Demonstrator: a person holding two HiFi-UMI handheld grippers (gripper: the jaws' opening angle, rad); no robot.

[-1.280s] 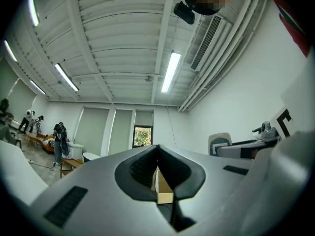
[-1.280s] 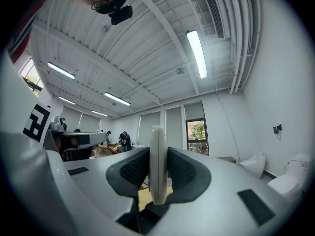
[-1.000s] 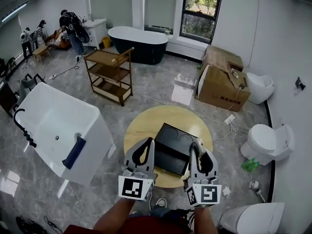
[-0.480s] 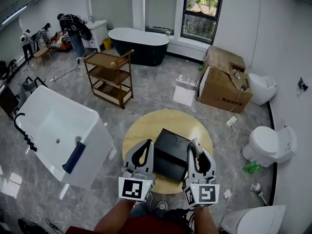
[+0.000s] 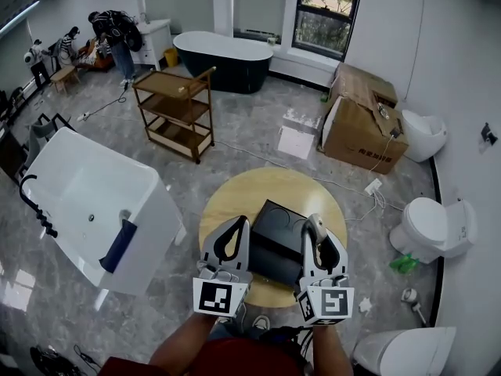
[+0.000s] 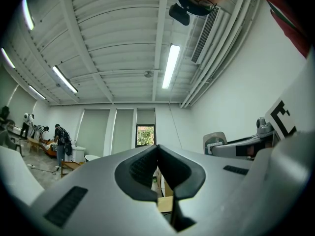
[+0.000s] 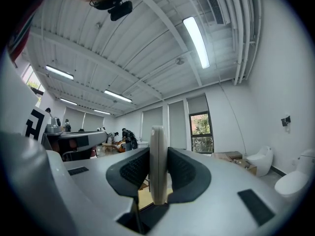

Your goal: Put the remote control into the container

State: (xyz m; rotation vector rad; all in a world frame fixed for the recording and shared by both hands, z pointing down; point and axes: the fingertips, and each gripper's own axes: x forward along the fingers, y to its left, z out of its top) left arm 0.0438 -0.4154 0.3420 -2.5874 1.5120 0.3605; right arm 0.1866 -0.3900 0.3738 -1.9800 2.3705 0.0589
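Wooden round worktop [image 5: 235, 202] carried the black container [image 5: 278, 210] by its near edge. Left tongs [image 6: 157, 151] were shut pad to pad with nothing in them, sitting beside the container's left side, probably just keeping clear. Right tongs [image 5: 318, 233] were part open and clamped on the pale remote control [image 7: 158, 167]. It stood edge-on and upright at the container's right side, likely for a straight drop in. Not yet inside.

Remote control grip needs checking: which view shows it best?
The right gripper view: the remote control stands edge-on, pinched in the right claw. The head view shows only its tip above that claw; the left gripper view shows nothing clear of it.
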